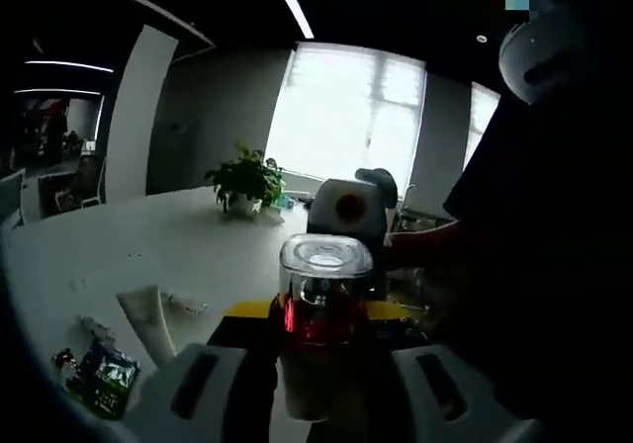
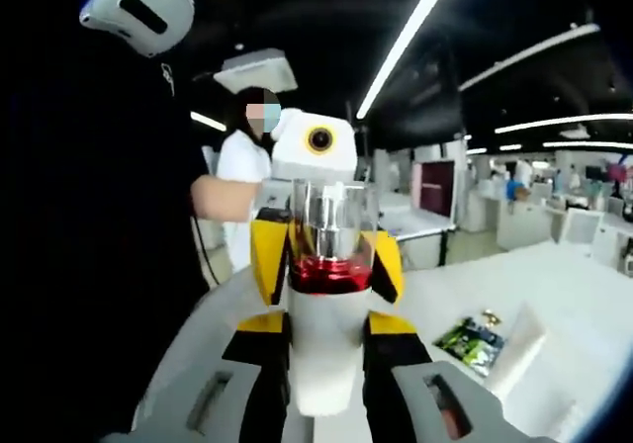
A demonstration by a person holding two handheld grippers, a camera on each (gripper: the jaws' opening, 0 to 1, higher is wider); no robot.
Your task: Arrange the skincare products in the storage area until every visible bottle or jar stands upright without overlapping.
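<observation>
Gripping a bottle between them, both grippers meet on the one item, held up off the white table. Seen from the right gripper view, the right gripper has its black-and-yellow jaws closed against the white lower body of the bottle, one jaw on each side, with the bottle standing upright in the gap. Directly above those jaws, the left gripper comes in from the far side and its yellow jaws flank the band of red liquid and the clear upper part of the same bottle.

Seen from the left gripper view, the left gripper has its jaws drawn in to the bottle, which rises between them; the square clear cap sits on top, red liquid beneath it. Contact of the pads is partly lost in shadow there, though the right gripper view shows the jaws against the bottle's sides. Just behind the bottle stands the right gripper, with a person's hand on it.

To the left of the bottle in the left gripper view, a white tube and a green packet lie flat on the table. A potted plant stands on the table, farther off beyond the bottle.
</observation>
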